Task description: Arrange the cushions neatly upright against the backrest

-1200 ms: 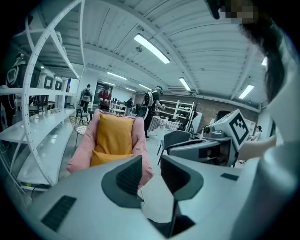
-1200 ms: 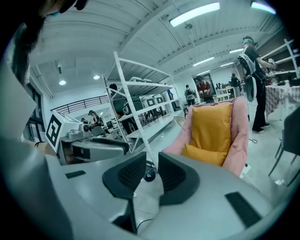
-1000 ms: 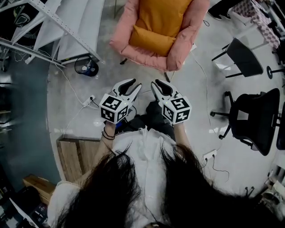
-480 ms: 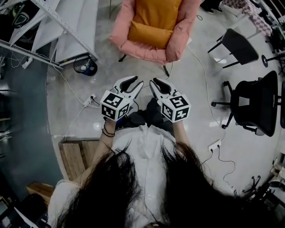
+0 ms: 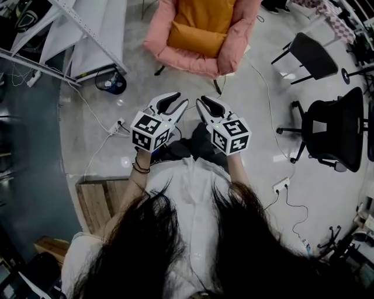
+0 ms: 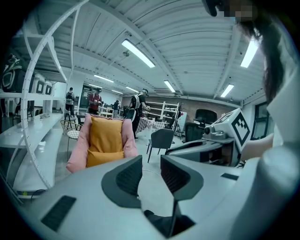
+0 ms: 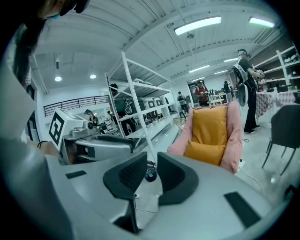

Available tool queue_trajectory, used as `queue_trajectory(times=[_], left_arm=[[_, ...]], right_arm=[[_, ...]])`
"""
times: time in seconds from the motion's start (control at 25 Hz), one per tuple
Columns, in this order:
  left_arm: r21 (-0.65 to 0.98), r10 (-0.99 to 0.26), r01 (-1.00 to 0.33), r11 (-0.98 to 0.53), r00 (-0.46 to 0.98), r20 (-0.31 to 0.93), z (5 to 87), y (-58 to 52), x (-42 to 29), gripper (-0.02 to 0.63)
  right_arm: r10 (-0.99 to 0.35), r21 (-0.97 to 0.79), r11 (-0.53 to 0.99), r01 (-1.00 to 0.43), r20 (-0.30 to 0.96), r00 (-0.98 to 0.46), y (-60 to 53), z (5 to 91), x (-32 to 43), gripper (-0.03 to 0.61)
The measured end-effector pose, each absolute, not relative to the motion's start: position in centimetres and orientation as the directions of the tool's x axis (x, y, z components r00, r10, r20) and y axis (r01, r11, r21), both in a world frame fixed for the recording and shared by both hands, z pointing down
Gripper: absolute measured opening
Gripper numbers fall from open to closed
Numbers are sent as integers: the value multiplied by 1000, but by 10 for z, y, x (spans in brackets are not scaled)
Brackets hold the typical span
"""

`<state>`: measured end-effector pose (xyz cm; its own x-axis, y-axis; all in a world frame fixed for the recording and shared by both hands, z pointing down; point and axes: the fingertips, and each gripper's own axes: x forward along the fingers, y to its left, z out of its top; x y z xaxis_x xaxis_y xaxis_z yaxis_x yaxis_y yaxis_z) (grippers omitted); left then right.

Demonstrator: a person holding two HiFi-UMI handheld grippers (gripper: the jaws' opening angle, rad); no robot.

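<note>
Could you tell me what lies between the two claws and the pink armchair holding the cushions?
Only bare floor separates the left claw, right claw and armchair, per the head view.

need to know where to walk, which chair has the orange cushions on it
The pink armchair: both orange cushions sit in it. The grey chair and the black office chair to its right are empty.

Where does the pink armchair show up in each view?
Head view: pink armchair at top centre.
Left gripper view: armchair left of centre.
Right gripper view: armchair right of centre.
Shared landmark: white rack beside the armchair.
</note>
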<state>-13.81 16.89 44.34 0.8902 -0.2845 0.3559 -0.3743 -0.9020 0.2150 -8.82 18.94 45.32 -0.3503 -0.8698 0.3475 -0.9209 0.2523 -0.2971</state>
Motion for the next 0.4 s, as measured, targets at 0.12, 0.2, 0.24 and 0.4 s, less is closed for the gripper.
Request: queue_trajectory(times=[0.12,0.2,0.24,0.4], left_arm=[[217,-284,-374,-902,891,355,443,169,-139,133],[217,-285,-375,-901,891,355,444,169,-141,133],[216,-286,-375,-901,890,354,443,168,-141,133],[198,-304,-385,-902,889,344,438,157,-142,133]], right_arm=[[-870,-297,251,-921,349,-350,190,453,-89,77],[-869,-296,251,-922,350,-349,190,454,-90,77],[-869,-295,250,-922,351,-348,189,454,-90,77],[-873,-287,247,-925,348,-341,184,453,-86,77]])
